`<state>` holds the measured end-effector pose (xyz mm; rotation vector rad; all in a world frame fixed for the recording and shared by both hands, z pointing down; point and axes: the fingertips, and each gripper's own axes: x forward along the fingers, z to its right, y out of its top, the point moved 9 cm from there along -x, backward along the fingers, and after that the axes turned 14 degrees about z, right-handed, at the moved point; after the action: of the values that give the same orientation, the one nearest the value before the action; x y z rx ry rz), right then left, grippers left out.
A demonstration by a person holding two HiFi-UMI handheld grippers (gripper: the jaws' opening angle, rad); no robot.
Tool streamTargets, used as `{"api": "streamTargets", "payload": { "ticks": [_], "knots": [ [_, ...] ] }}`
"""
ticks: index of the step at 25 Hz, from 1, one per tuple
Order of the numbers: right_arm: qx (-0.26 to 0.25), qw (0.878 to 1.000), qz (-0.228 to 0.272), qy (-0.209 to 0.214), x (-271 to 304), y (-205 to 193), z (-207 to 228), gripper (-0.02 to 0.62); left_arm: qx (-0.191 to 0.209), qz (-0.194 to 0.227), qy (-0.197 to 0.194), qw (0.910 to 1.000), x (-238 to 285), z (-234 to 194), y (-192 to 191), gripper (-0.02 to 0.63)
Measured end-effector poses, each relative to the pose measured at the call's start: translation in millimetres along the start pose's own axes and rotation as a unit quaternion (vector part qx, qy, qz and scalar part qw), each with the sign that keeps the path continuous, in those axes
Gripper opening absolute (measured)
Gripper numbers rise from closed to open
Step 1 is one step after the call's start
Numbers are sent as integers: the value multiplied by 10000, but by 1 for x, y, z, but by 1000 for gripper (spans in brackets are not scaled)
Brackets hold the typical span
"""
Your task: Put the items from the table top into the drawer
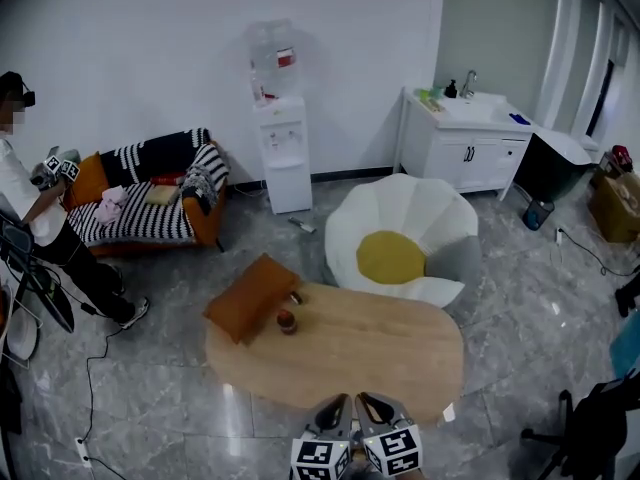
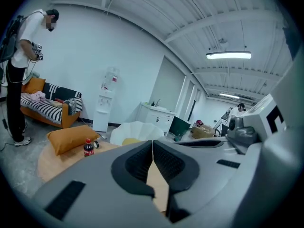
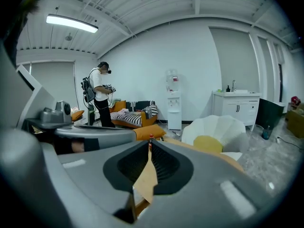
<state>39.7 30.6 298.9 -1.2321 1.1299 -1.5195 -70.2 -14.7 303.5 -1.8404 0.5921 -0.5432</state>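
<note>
An oval wooden table (image 1: 380,358) carries an orange cushion (image 1: 252,296), a small cola bottle (image 1: 287,321) and a little tape-like roll (image 1: 297,297), all at its far left end. My left gripper (image 1: 340,403) and right gripper (image 1: 368,401) hover side by side over the table's near edge, well apart from those items. In the left gripper view the left gripper (image 2: 152,144) is shut with nothing in it; the bottle (image 2: 88,147) and cushion (image 2: 69,137) lie ahead to the left. The right gripper (image 3: 150,144) is also shut and holds nothing. No drawer is in view.
A white and yellow flower-shaped seat (image 1: 400,238) stands just behind the table. Further back are a water dispenser (image 1: 282,138), a striped sofa (image 1: 150,203) and a white sink cabinet (image 1: 465,143). A person (image 1: 40,218) stands at the far left with grippers.
</note>
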Motion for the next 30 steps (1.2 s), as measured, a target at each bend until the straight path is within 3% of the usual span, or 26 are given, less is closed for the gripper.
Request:
{"api": "streamTargets", "payload": {
  "ticks": [30],
  "knots": [
    [-267,9992,270,-97,8,16,-13,3,235,270,-276,9990,9,-9,31,12]
  ]
}}
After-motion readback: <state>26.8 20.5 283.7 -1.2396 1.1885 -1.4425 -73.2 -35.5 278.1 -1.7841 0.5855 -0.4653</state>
